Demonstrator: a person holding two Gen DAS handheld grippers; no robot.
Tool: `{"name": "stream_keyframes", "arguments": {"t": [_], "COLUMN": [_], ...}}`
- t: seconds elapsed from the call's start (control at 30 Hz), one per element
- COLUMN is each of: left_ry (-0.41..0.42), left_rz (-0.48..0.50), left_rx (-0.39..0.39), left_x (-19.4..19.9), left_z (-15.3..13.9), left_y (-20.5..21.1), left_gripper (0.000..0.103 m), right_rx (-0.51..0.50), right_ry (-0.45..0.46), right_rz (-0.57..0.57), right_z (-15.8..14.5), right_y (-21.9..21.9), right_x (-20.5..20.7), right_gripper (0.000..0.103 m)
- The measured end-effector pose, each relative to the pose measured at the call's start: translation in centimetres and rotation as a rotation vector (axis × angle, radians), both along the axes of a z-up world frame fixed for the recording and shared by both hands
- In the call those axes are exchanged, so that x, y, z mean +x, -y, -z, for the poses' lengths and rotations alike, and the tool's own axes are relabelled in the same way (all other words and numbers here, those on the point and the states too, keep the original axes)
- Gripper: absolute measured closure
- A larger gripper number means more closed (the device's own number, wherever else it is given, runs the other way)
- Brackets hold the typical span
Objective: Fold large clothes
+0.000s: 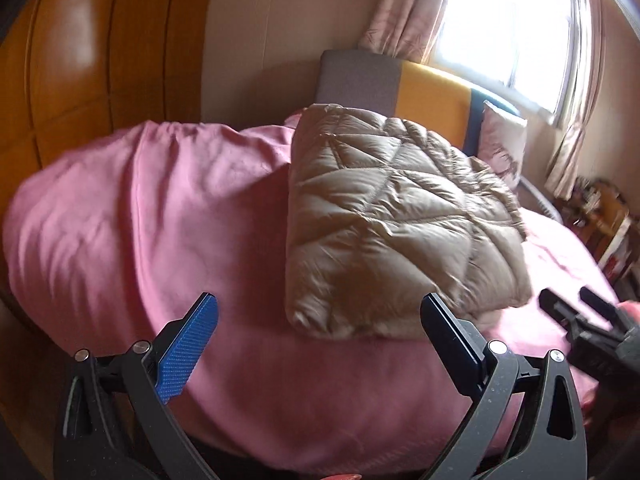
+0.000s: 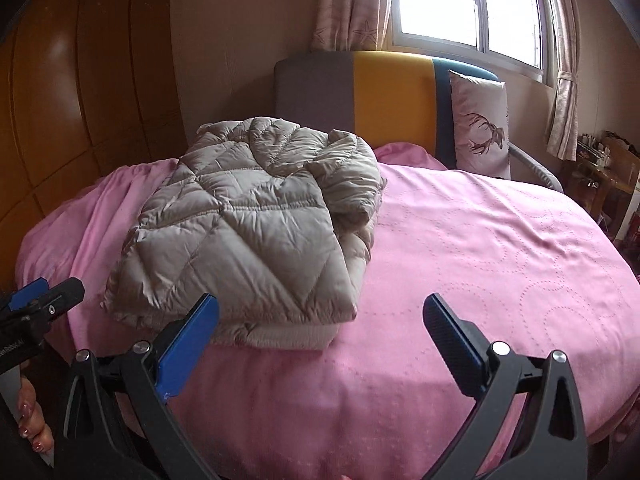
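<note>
A beige quilted down jacket [image 1: 396, 216] lies folded into a thick rectangle on the pink bed cover [image 1: 140, 220]; it also shows in the right wrist view [image 2: 248, 224], left of the bed's middle. My left gripper [image 1: 320, 312] is open and empty, just short of the jacket's near edge. My right gripper [image 2: 320, 312] is open and empty, over the pink cover [image 2: 480, 248] at the jacket's near right corner. The right gripper's fingers [image 1: 568, 312] show at the right edge of the left wrist view, and the left gripper's fingers [image 2: 44, 292] at the left edge of the right wrist view.
A grey, yellow and blue headboard [image 2: 384, 92] stands behind the bed with a deer-print pillow [image 2: 480, 124] against it. A wooden wardrobe [image 2: 80, 92] is at the left. A window with curtains [image 2: 460, 4] and a cluttered side table [image 2: 608, 168] are at the right.
</note>
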State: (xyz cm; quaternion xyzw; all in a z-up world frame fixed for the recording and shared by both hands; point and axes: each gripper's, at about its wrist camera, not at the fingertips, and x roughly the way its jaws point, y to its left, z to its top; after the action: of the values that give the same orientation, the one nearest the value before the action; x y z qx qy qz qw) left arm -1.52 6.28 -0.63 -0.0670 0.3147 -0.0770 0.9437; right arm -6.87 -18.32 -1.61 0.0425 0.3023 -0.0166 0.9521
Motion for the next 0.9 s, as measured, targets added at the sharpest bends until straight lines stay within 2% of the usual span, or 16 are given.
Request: {"name": "stream_keyframes", "arguments": {"t": [0.07,0.2,0.33,0.57,0.9], "left_ry": [0.005,0.029,0.037,0.051,0.001], "left_rz": [-0.006,-0.031,-0.027,-0.031,-0.032], "left_rx": [0.012,0.098,0.141,0.138,0.134], "left_x": [-0.7,-2.3,-3.1,-3.7,-2.9], "left_z": [-0.2,-0.5,-0.4,-0.3,0.5], "left_y": [-0.1,0.5,0.8,0.5,0.6], "left_gripper": [0.003,0.003,0.003,0.003,0.003], "right_rx": [-0.007,-0.006,-0.005,0.002,0.012], "right_ry": [-0.014,-0.057,-0.068,-0.07,-0.073], "right_rz": [-0.01,-0.03,-0.036,-0.017,-0.008], "right_z": [0.2,0.7,0.9,0.9,0.7], "right_y": [-0.5,-1.2,-1.8,-1.7,-1.4], "right_x": [-0.8,-1.6,-2.2,-2.6,-3.4], "right_gripper": [0.002,0.002,0.002,0.002,0.002]}}
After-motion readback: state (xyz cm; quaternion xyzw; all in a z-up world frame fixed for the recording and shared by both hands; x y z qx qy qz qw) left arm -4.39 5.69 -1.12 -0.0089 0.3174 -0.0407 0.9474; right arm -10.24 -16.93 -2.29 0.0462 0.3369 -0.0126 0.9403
